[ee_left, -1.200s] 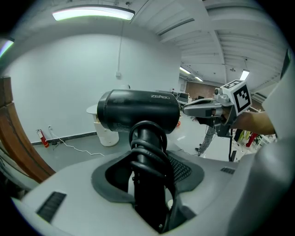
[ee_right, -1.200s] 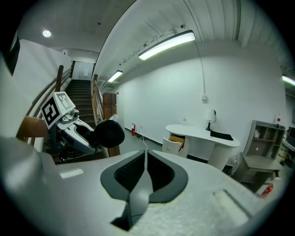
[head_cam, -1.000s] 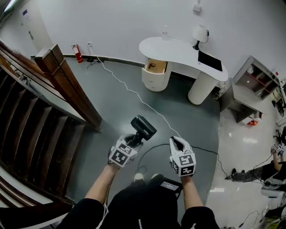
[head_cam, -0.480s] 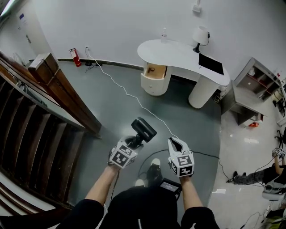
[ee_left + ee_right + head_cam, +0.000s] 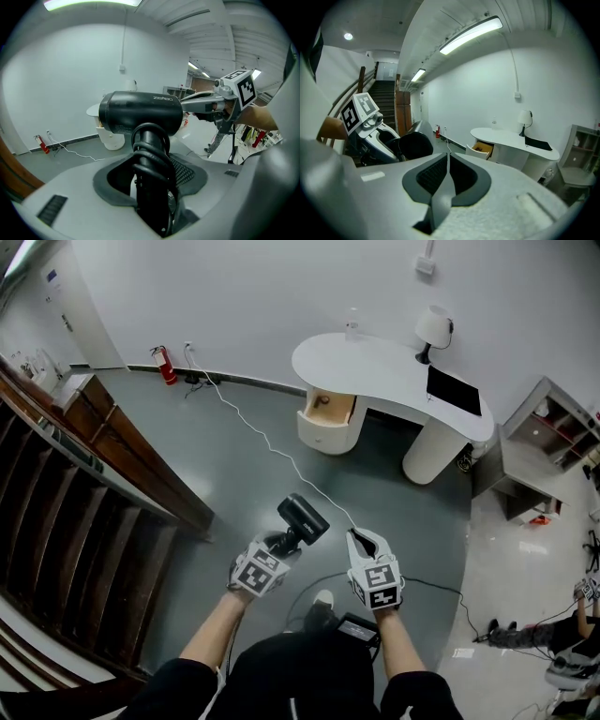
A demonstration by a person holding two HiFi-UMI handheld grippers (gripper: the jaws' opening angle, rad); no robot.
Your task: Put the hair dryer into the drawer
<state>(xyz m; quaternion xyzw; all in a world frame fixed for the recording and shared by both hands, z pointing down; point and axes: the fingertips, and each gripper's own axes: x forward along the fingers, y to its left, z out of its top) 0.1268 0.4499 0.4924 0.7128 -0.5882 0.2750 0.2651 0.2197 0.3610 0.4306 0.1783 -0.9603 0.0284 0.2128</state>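
Head view. Looks down on a grey floor point(image 5: 234, 474) closed off by a white wall point(image 5: 234, 296). At the far side, a white curved desk point(image 5: 375, 367) with its drawer point(image 5: 330, 409) pulled open, wooden inside showing. On the desk top, a white lamp point(image 5: 433, 327) and a dark flat panel point(image 5: 454, 390). By the wall, a red fire extinguisher point(image 5: 166, 365); from there a white cable point(image 5: 272, 442) trailing over the floor. To the left, a dark wooden staircase point(image 5: 66, 512); to the right, a grey shelf unit point(image 5: 544, 437). Low in the middle, the left gripper point(image 5: 279, 546) carrying a black hair dryer point(image 5: 302, 517) barrel-up, well apart from the drawer. Just beside it, the right gripper point(image 5: 361, 538), touching nothing.

Left gripper view. Jaws clamped on the hair dryer's handle, black cord wound round it, barrel lying crosswise above. Behind the barrel, part of the desk; off to the right, the right gripper in the air.

Right gripper view. Jaws pressed together, nothing between them. At the left, the left gripper and the dryer's round black end. Ahead, beyond the jaws, the desk with the open drawer and the lamp against the white wall, strip lights overhead.
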